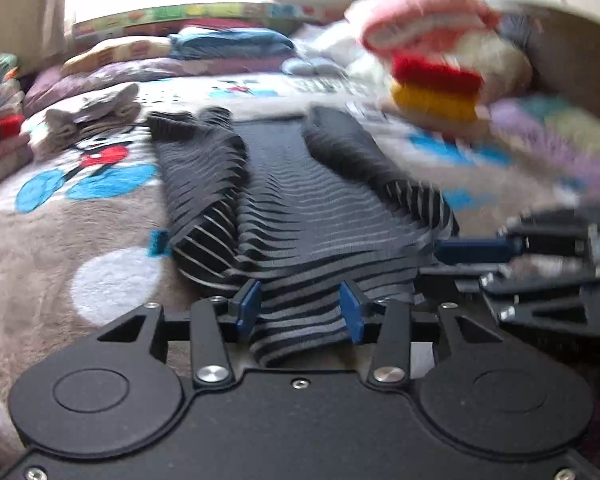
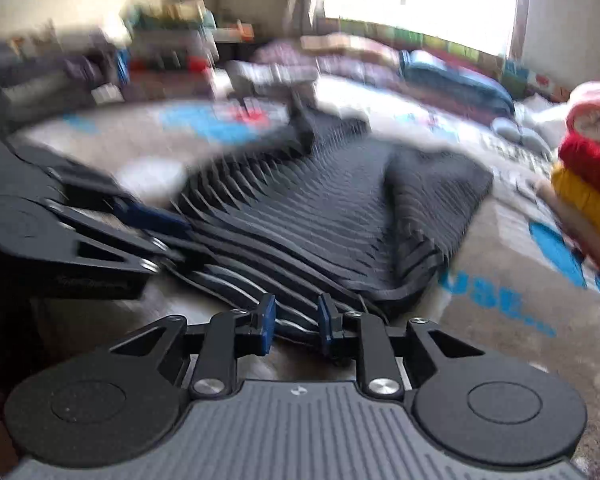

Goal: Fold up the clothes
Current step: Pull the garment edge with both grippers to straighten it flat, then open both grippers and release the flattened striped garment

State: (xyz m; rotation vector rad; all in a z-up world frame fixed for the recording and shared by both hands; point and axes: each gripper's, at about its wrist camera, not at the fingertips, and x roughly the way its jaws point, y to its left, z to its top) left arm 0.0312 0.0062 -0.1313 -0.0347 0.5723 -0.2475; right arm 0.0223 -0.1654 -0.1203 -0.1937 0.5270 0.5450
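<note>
A dark grey striped garment (image 1: 300, 200) lies lengthwise on a plush cartoon-print blanket (image 1: 80, 220), both sleeves folded in over its body. My left gripper (image 1: 299, 311) is at its near hem, blue pads apart, with a loose bunch of the hem between them. In the right wrist view the same garment (image 2: 320, 208) spreads ahead, and my right gripper (image 2: 296, 325) is at the near hem further right. Its pads stand a little apart around a striped fold. Each gripper shows in the other's view: the right (image 1: 476, 250), the left (image 2: 152, 216).
A stack of folded pink, red and yellow knits (image 1: 440, 68) sits on the bed to the right. A small grey folded item (image 1: 92, 118) lies at the left. Pillows and a blue bundle (image 1: 228, 44) line the far edge under the window. More folded clothes (image 1: 0, 120) are stacked at far left.
</note>
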